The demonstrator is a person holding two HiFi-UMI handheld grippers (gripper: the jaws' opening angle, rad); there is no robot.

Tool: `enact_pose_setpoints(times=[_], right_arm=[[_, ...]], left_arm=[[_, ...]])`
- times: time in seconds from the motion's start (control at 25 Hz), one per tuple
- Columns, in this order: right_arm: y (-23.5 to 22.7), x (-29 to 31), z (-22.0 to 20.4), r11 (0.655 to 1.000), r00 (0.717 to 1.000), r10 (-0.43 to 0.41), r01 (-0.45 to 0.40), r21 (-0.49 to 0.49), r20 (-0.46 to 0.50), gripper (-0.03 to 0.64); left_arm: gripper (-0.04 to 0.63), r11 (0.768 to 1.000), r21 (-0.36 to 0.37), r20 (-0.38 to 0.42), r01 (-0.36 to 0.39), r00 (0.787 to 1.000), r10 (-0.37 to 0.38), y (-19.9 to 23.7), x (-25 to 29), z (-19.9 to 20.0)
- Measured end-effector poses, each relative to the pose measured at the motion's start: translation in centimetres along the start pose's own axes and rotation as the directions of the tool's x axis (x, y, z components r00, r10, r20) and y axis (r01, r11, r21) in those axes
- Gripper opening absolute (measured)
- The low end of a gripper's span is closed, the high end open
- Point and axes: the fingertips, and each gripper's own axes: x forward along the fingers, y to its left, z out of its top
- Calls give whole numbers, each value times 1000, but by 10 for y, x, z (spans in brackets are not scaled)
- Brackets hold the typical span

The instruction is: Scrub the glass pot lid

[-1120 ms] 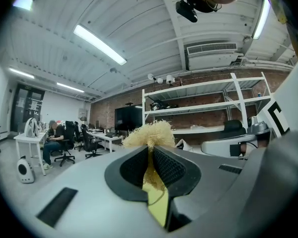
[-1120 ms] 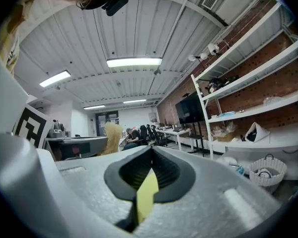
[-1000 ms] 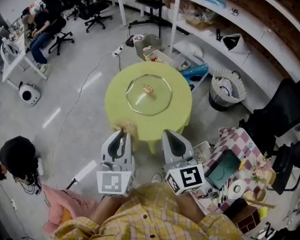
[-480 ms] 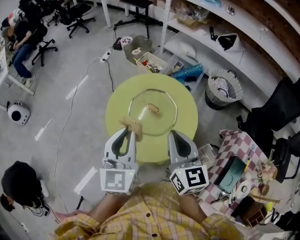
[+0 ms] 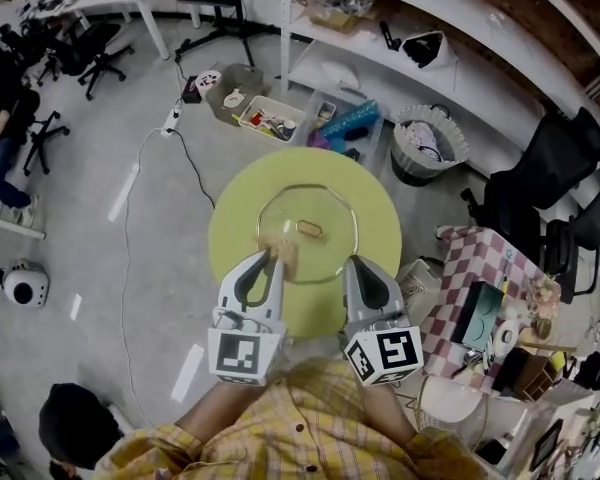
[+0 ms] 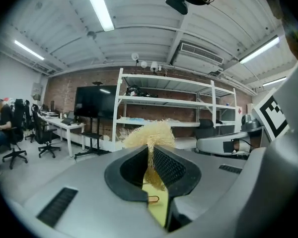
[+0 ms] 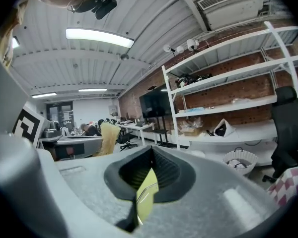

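The glass pot lid (image 5: 325, 253) lies flat on a round yellow-green table (image 5: 230, 228), its knob (image 5: 309, 231) near the middle. My left gripper (image 5: 271, 259) is shut on a straw-coloured scrubber (image 5: 282, 255), which hangs at the lid's near-left rim. In the left gripper view the scrubber (image 6: 150, 132) sticks up out of the left gripper (image 6: 150, 151). My right gripper (image 5: 357, 265) hovers over the table's near right edge, shut with nothing in it. In the right gripper view the right gripper (image 7: 150, 156) shows its tips together, with the scrubber (image 7: 109, 137) off to the left.
Behind the table stand storage bins (image 5: 265, 116) and a white waste basket (image 5: 427, 140) under white shelving (image 5: 380, 28). A black chair (image 5: 540, 183) and a checkered-cloth stand (image 5: 477, 293) are to the right. A cable (image 5: 130, 228) runs over the floor on the left.
The table and lid have come closer in the head view. Both grippers have moved forward over the table's near edge, and the scrubber has gone from the table's rim to the lid's rim.
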Motion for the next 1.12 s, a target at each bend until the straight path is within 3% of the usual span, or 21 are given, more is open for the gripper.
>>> enact_pose_setpoints(times=[0.12,0.28,0.52,0.68,0.88,1.12], right_arm=[[4,18,-1,999,999,-46,46,5,-8,-3],[0,36,-4,995,995,-98,98,-3,-27,-3],[-13,53,-16,992,990,-129,130,0,-60,-3],[-24,63,-27,993,990,-121,121,-10,-73,-3],[-35,76,-44,995,990,-100,102,16,-100,-3],[-53,101,-70,996,987,-79,86,40,-141,-3]], left_arm=[[37,999,4,-49,53,997,-53,15,11,-13],[37,987,66,-93,144,986,-137,23,30,-32],[37,975,90,-141,202,972,-188,24,57,-47],[35,967,113,-184,230,961,-207,21,76,-61],[35,960,140,-301,243,934,-193,21,99,-86],[35,958,112,-392,265,897,-202,23,129,-120]])
